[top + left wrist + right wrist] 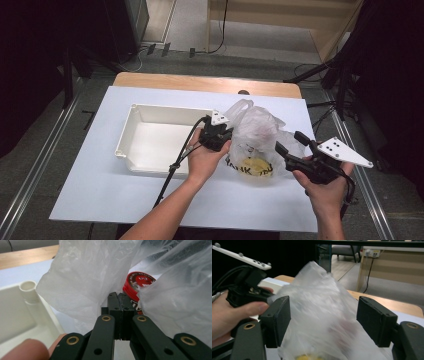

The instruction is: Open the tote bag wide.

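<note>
A thin clear plastic bag (255, 130) with black print stands crumpled on the white table right of centre. A yellow thing (255, 166) lies in its bottom, and a red round lid (137, 283) shows through the film. My left gripper (227, 134) is at the bag's left side. Its jaws (120, 300) are shut on a fold of the bag (82, 277). My right gripper (292, 142) hangs at the bag's right side, raised off the table. In the right gripper view it (323, 320) stands open, with the blurred bag (322, 297) beyond the gap between its pads and touching neither.
A white rectangular tray (132, 132) with nothing in it lies left of the bag, its corner (27, 287) close to my left gripper. The white sheet (100, 185) covers a wooden table; bare wood shows along the far edge. Metal rails run along both sides of the table.
</note>
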`<action>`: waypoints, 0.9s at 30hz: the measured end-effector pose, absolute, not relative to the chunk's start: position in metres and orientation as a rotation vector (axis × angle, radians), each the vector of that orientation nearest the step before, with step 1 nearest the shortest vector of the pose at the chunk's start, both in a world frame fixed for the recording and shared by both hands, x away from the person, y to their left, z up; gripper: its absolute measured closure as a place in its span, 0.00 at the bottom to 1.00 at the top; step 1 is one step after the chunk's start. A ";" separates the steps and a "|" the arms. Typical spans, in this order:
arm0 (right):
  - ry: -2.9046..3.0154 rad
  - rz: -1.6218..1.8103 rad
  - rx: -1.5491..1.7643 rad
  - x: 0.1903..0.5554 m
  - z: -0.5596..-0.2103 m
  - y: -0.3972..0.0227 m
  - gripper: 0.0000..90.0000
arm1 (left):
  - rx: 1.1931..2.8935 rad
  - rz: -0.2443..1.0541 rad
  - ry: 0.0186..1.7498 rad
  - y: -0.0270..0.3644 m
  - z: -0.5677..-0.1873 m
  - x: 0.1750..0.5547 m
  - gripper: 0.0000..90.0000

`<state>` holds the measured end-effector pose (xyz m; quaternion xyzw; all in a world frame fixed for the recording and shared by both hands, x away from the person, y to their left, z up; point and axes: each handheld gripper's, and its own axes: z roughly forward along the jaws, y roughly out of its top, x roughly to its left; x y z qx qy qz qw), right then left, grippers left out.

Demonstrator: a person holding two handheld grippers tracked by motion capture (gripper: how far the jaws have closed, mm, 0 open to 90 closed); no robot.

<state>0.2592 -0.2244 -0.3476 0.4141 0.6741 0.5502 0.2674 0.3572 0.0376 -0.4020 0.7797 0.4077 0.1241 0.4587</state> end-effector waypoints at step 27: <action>1.745 1.249 1.464 0.388 -0.401 -0.249 1.00 | 1.875 0.291 1.031 0.056 -0.423 0.294 1.00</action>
